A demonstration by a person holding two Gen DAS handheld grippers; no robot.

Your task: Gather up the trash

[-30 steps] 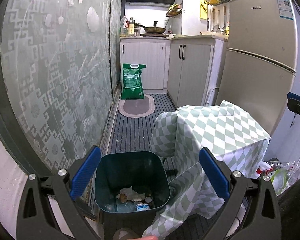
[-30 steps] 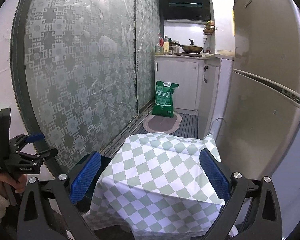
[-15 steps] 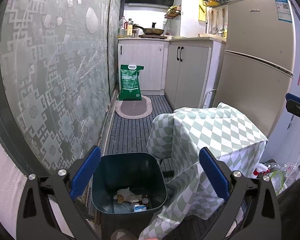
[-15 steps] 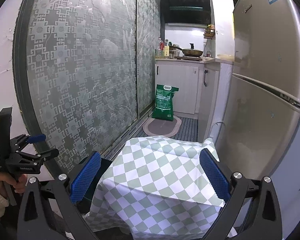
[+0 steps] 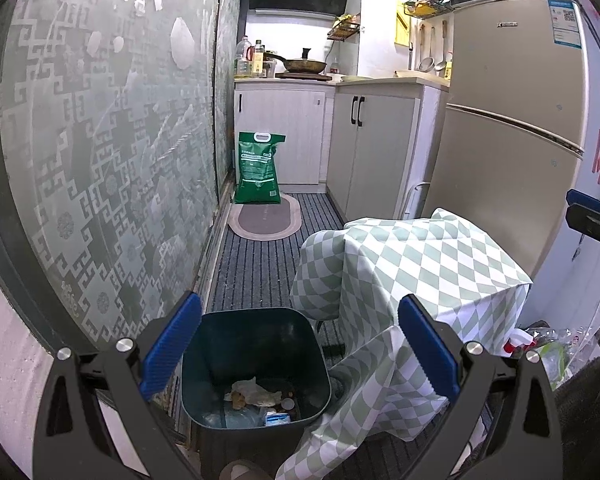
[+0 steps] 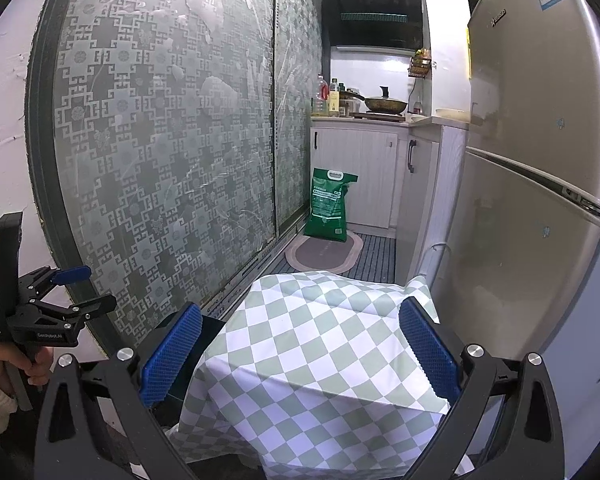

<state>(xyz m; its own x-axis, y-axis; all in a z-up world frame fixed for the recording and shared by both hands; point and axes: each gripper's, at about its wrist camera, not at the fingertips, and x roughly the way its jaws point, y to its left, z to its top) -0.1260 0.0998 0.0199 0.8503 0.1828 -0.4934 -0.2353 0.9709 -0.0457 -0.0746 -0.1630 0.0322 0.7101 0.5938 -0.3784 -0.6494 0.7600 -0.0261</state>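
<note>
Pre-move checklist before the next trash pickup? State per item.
1. Left hand-held gripper open and empty: ok, nothing between its blue pads.
2. Right hand-held gripper open and empty: ok.
3. Trash bin mouth uncovered: ok; paper scraps and small wrappers lie at its bottom, with space above them.
4. Checkered tablecloth away from the bin: not ok, its hanging edge drapes right beside the bin's right rim.
5. Next trash item located: cannot tell; a spray bottle and plastic packaging lie past the cloth, but whether they are trash is unclear.
6. Tabletop checked: ok, no trash on the cloth in the right wrist view.
</note>
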